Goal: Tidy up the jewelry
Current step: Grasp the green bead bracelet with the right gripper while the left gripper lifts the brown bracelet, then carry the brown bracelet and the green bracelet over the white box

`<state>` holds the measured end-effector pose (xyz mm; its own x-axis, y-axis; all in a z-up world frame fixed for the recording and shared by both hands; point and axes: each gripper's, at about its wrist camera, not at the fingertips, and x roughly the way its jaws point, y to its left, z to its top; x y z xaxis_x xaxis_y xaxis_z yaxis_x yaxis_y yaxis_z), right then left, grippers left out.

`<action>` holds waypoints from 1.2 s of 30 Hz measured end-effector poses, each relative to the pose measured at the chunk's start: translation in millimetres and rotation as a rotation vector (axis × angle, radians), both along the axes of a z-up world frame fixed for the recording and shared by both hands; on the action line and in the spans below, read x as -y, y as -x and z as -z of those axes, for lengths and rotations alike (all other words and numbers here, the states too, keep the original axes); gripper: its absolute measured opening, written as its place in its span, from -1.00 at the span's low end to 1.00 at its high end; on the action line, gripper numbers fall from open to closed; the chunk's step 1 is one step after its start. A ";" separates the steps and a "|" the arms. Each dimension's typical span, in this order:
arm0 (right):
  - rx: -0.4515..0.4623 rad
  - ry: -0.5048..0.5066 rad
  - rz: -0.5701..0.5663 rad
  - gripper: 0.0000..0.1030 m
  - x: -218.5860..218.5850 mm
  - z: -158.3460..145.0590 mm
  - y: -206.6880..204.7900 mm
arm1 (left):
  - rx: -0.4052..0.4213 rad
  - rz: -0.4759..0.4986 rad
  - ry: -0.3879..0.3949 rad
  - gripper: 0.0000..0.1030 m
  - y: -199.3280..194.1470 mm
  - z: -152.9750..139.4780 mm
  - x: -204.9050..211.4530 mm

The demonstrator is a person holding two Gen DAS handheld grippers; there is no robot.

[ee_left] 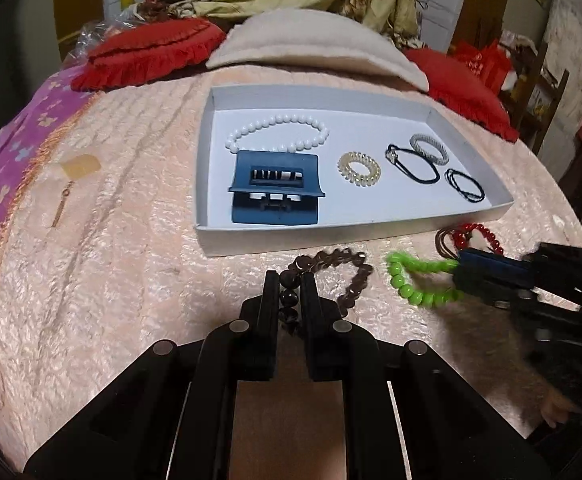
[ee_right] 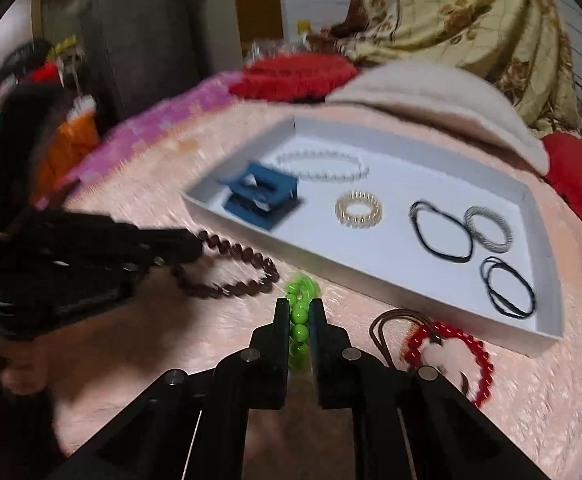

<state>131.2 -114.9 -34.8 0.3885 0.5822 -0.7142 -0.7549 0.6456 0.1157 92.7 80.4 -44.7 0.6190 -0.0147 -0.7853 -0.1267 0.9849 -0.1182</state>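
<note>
The string of dark brown round beads (ee_left: 343,276) lies on the peach plush bed cover (ee_left: 111,280), just in front of the shallow white cardboard tray (ee_left: 355,232), one end pinched between the narrow jaws of the left gripper (ee_left: 289,280). Beside it, the bracelet of bright green round beads (ee_right: 300,312) is likewise clamped in the right gripper (ee_right: 299,306), jaws drawn close upon the beads. Inside the tray lie a white pearl-like bead strand (ee_left: 279,132), a blue plastic claw clip (ee_left: 277,188), a pale coiled hair tie (ee_left: 359,168), a grey coiled hair tie (ee_left: 429,148) and two black elastic loops (ee_left: 465,186). A red bead bracelet (ee_right: 451,350) with a brown cord remains outside the tray near its front corner. Risks, as judged: round beads may roll out of a narrow pinch; the trailing brown loop may catch on the tray's front wall and shift the tray; the two grippers work near each other and may tangle their strands. No brand, label or legible writing is found.
</note>
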 end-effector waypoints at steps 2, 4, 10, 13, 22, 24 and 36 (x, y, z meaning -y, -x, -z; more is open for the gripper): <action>0.000 -0.030 0.021 -0.83 11.9 -7.8 6.3 | 0.002 -0.012 0.006 -0.83 5.5 -1.3 -0.2; -0.042 -0.079 0.053 -0.83 28.6 -10.2 7.7 | 0.001 -0.020 0.007 -0.83 9.9 -1.2 1.3; -0.119 -0.198 0.124 -0.83 68.3 -13.5 11.6 | 0.020 -0.028 0.030 -0.83 30.3 -2.4 12.2; -0.122 -0.246 0.142 -0.83 84.4 -18.4 17.3 | 0.046 -0.018 0.043 -0.83 36.8 -5.8 19.2; -0.086 -0.304 0.193 -0.83 108.4 -28.1 27.1 | 0.152 0.038 0.070 -0.83 44.3 -37.7 42.6; -0.087 -0.300 0.197 -0.83 107.3 -26.6 26.0 | 0.159 0.051 0.071 -0.83 44.5 -42.0 44.0; -0.079 -0.191 0.227 -0.83 93.8 -11.8 23.4 | 0.116 -0.035 -0.003 -0.83 32.5 -23.7 38.3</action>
<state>107.8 -208.8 -23.0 0.4714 0.6139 -0.6332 -0.5780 0.7573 0.3040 60.2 42.1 -21.0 0.7057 0.0111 -0.7084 -0.1469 0.9804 -0.1311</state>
